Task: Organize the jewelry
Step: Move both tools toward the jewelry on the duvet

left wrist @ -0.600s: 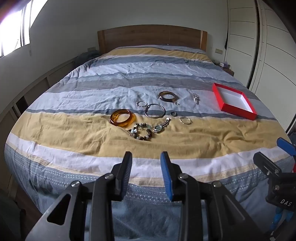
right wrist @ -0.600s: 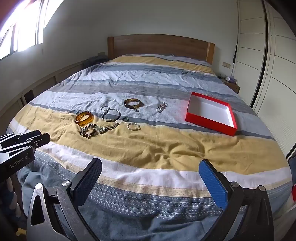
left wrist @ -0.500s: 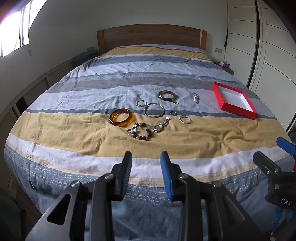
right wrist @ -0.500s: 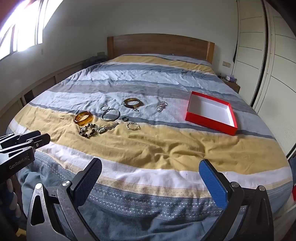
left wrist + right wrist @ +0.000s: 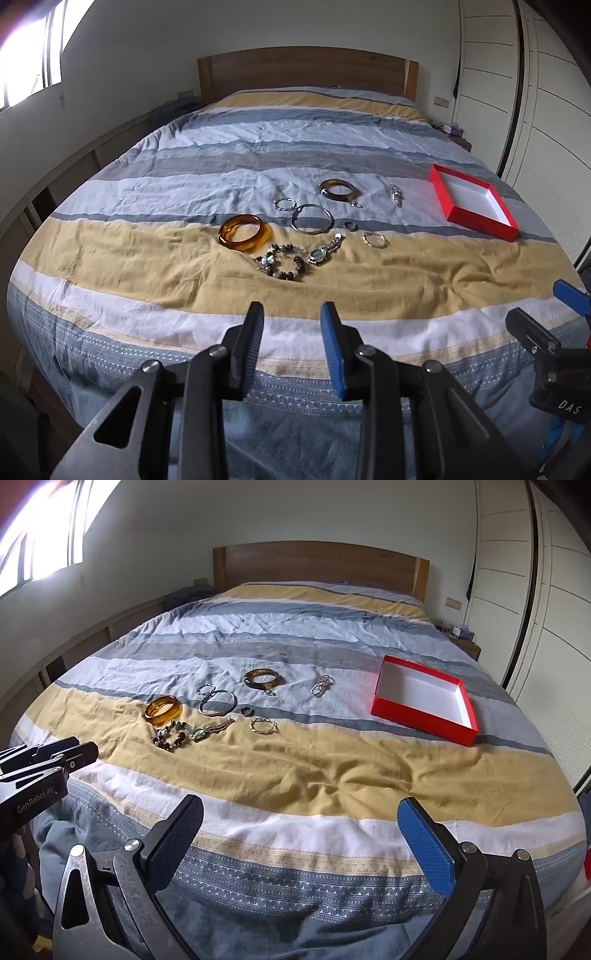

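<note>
Left of the red box (image 5: 424, 705) on the bed (image 5: 332, 771), the jewelry (image 5: 295, 236) lies scattered, unsorted, while you hold the left gripper (image 5: 291, 347) part-open and the right gripper (image 5: 301, 843) wide, both empty, ready to pick.

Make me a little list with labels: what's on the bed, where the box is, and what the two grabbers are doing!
surface: striped bedspread
jewelry: amber bangle, beaded bracelet, watch, silver hoop, brown bangle, several small rings
box: red box, empty, right of the jewelry
left gripper: partly open, holding nothing, above the near edge of the bed
right gripper: wide open, holding nothing
in box so far: nothing
</note>
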A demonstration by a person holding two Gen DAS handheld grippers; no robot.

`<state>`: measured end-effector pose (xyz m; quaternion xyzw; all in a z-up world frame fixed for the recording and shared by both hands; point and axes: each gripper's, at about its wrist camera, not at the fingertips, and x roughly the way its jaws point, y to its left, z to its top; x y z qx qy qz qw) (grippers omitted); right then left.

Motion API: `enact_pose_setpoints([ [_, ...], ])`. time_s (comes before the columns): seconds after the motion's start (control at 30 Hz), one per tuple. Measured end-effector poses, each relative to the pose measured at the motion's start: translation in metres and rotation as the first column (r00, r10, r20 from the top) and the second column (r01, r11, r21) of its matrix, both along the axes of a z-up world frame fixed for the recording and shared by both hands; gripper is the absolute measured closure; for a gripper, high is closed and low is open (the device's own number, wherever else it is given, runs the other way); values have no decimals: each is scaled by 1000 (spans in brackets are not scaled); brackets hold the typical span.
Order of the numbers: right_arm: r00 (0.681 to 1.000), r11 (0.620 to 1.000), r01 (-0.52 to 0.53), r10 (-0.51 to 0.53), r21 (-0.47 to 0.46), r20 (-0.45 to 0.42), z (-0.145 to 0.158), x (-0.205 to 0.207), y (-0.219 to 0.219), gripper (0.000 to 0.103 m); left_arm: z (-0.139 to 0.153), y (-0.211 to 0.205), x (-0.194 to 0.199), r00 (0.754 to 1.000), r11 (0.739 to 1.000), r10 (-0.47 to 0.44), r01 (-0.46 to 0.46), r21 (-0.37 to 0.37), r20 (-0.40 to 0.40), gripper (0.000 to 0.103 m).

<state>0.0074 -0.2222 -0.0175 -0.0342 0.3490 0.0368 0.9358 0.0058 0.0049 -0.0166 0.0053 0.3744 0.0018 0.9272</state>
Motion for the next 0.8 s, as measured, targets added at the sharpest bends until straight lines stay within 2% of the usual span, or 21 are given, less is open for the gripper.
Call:
enact_pose_setpoints([
  [0.07, 1000, 1000, 1, -1, -2, -5, -2, 1, 0, 0, 4, -2, 6, 1000, 1000, -6, 6, 16, -11, 73],
  [0.8, 998, 1000, -24, 23, -18, -60, -18, 19, 8, 0, -10, 6, 22, 998, 1000, 12, -11, 15, -65, 73],
])
